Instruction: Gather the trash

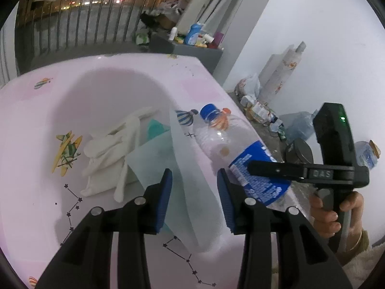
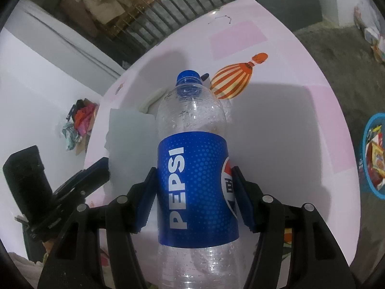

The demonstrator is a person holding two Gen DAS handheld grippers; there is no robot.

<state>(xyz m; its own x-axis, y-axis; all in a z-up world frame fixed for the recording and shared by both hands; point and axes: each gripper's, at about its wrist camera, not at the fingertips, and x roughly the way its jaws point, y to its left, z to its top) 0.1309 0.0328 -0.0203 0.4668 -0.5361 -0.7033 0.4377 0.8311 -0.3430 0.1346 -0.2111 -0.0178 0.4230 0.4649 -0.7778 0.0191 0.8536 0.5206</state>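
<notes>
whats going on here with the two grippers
A person is clearing trash off a pink tablecloth with a handheld gripper in each hand. The right gripper is clamped on the blue label of an empty Pepsi bottle. The left gripper straddles a pale plastic sheet, and its pads do not visibly press on it. White gloves lie on the cloth, not yet collected.

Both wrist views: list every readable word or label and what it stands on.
"PEPSI": blue label of the clear plastic bottle.
"DAS": side of the black right gripper.
Small white print on the bottle's label, left wrist view: too blurred.
Packets in the blue basket: unreadable.
</notes>
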